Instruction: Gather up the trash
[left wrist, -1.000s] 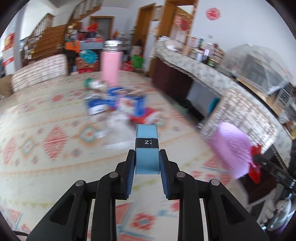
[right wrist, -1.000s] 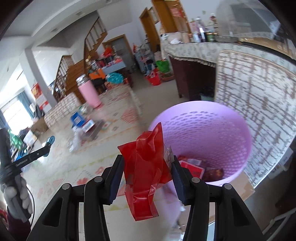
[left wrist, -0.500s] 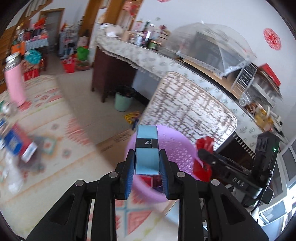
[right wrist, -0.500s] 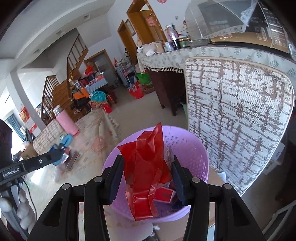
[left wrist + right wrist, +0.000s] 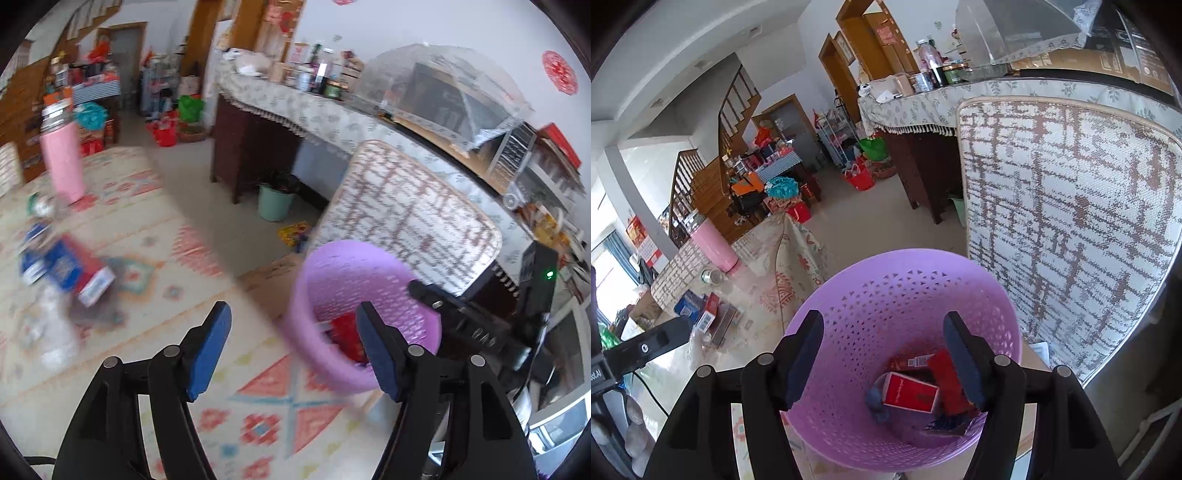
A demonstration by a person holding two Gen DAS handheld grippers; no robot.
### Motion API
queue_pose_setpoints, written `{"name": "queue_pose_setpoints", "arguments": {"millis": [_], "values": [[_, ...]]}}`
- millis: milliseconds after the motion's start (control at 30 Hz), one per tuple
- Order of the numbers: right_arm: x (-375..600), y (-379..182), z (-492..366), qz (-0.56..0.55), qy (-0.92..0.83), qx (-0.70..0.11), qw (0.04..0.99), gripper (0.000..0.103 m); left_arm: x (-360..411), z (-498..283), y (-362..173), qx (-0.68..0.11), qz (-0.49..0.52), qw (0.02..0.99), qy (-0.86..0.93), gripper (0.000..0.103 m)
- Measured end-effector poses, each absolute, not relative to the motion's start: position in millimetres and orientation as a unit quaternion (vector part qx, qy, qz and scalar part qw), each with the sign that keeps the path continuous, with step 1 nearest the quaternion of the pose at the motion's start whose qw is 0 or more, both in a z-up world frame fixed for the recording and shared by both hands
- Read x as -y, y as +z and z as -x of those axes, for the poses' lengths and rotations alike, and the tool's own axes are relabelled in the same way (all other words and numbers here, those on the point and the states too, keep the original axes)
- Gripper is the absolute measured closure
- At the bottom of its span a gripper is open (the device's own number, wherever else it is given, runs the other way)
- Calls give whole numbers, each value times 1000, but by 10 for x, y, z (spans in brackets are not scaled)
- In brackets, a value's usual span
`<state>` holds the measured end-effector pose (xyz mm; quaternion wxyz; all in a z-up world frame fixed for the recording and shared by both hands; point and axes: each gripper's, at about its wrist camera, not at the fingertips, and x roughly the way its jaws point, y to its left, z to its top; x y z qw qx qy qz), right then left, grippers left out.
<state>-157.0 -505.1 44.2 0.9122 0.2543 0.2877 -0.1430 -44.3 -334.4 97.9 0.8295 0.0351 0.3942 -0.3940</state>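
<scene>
Right wrist, purple basket (image 5: pixel 905 291) upright, mouth up

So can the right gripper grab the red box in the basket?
Probably yes. The right gripper hangs open above the basket, and the red box lies on top of the trash with nothing over it.

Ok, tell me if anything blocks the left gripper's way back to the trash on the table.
Nothing visible does. The left gripper is open over the tablecloth, and the blurred trash lies ahead to its left, with only bare cloth between.
</scene>
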Motion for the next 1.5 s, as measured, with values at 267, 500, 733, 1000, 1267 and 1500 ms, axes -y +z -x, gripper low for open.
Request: {"name": "queue_pose_setpoints", "arguments": {"millis": [267,500,733,1000,1267,1500], "values": [[4671,541,1448,-226,-114,-298,920,28,2366,217,852,-394,-28,871,-293,34],[4152,610,1151,-200,-75,-318,924,28,1635,-88,646,-382,-50,906,-176,33],[3422,713,678,-153,-20,-340,928,26,1027,-355,506,-390,-13,912,-130,33],[2556,873,-293,-82,31,-366,926,24,464,-536,432,-408,69,905,-102,33],[2065,662,-1376,10,2,-422,906,23,108,-588,541,-392,111,911,-65,33],[1820,561,-1430,-5,37,-446,894,70,-116,-631,562,-396,148,905,-52,33]]}}
